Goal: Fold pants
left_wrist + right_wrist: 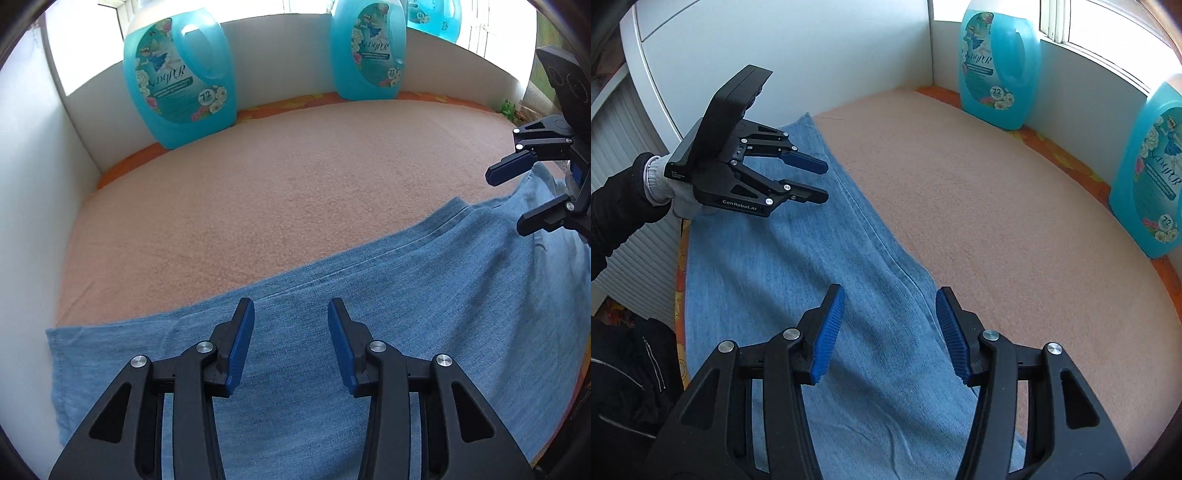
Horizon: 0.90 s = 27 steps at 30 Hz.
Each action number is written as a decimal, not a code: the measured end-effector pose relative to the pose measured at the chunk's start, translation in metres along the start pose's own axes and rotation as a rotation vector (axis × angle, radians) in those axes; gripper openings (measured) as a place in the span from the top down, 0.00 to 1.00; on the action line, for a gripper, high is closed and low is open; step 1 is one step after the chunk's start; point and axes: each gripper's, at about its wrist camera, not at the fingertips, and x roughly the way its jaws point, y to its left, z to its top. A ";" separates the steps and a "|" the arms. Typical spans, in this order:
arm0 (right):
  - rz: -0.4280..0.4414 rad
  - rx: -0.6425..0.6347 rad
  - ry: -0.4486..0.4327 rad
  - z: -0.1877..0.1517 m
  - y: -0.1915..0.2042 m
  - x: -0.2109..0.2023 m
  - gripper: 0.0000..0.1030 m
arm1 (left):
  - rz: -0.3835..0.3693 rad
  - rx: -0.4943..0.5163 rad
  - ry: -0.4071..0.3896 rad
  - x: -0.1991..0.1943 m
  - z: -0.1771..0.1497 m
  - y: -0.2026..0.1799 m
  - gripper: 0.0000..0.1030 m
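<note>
Left gripper (820, 182) matte black with blue ribbed finger pads (807, 162), silver screws, white "GenRobot.AI" lettering, right gripper (890, 332) same black linkage and blue pads, white knit glove (666, 184), black sleeve (620, 206)

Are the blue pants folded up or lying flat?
Flat and long. The pants stretch along the pink towel, legs seemingly stacked, not yet folded short. Neither gripper holds them.

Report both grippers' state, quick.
Left gripper: open, empty, above the jeans.
Right gripper: open, empty, also above them.
</note>
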 end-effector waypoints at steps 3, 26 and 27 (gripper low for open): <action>0.031 -0.038 0.046 0.018 0.003 0.028 0.56 | 0.009 -0.062 -0.060 -0.023 -0.011 0.008 0.61; -0.102 -0.093 0.207 0.047 0.003 0.074 0.98 | 0.146 -0.432 -0.188 -0.091 -0.124 0.066 0.61; -0.073 -0.075 0.195 0.050 0.003 0.073 0.97 | 0.156 -0.438 -0.191 -0.095 -0.127 0.066 0.61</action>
